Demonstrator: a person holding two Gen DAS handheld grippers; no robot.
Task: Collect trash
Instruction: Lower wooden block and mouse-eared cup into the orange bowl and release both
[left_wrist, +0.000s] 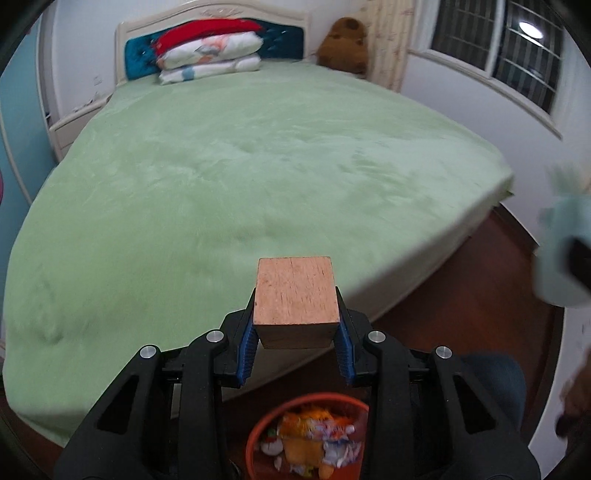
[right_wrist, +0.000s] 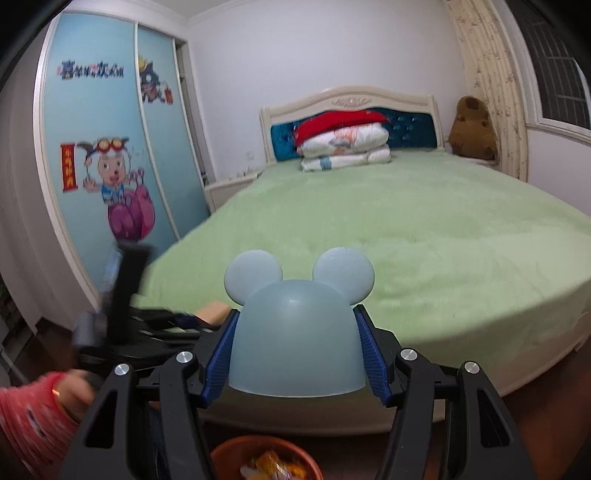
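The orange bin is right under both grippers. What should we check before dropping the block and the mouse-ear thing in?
1. Left gripper holds wooden block firmly: ok.
2. Right gripper holds blue mouse-ear dome firmly: ok.
3. Orange bin below the block: ok.
4. Bin under the dome in the right wrist view: ok.
5. Room left in the bin: cannot tell; wrappers already inside.

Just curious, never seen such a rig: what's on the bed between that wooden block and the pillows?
Nothing. In the left wrist view, only bare green bedspread stretches from the block in the left tool to the pillows.
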